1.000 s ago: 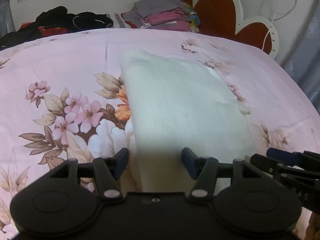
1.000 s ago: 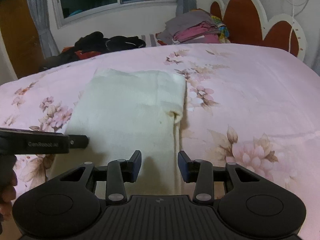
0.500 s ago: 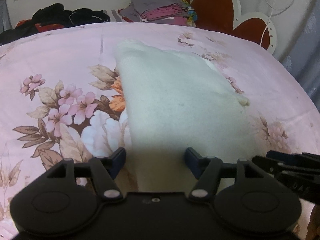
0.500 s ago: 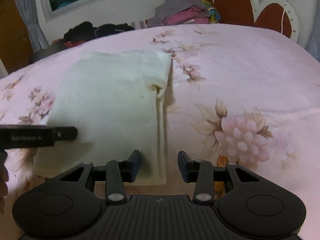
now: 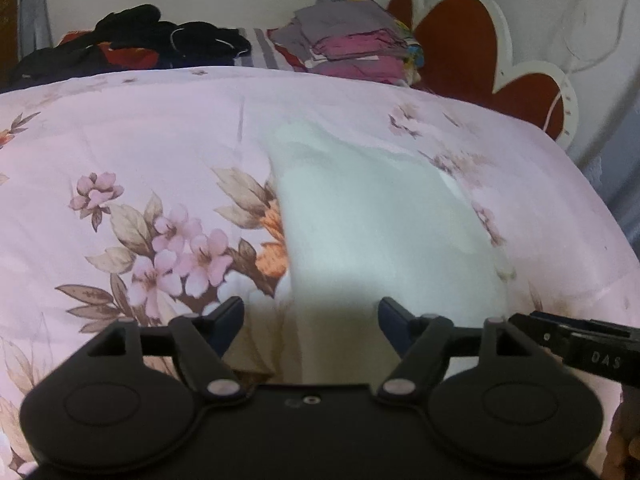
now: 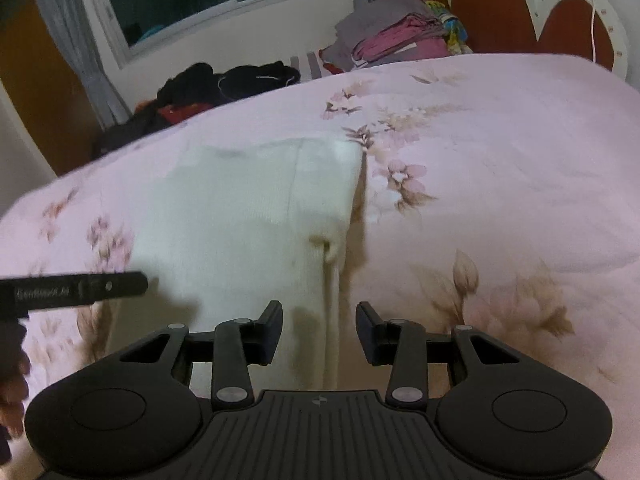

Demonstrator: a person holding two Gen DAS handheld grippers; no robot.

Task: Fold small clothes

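Note:
A cream-white knit garment (image 5: 380,220) lies folded flat in a long strip on the pink floral bedspread (image 5: 140,140). My left gripper (image 5: 311,314) hovers over its near left edge; its jaws are opening and nothing is pressed between them. My right gripper (image 6: 319,320) stands open above the garment's (image 6: 240,208) near right edge, where a folded sleeve ends in a small cuff. Each gripper shows in the other's view: the right gripper (image 5: 580,340) at the right, the left gripper (image 6: 80,286) at the left.
A stack of folded grey and pink clothes (image 6: 400,36) and a heap of dark clothes (image 6: 224,80) sit at the bed's far edge. A red and white headboard (image 5: 460,40) stands at the far right. A hand (image 6: 12,380) shows at the lower left.
The left jaws have spread wider. The right gripper has shifted along the near end, so the garment's right edge now lies under its jaws. The garment itself has stayed flat.

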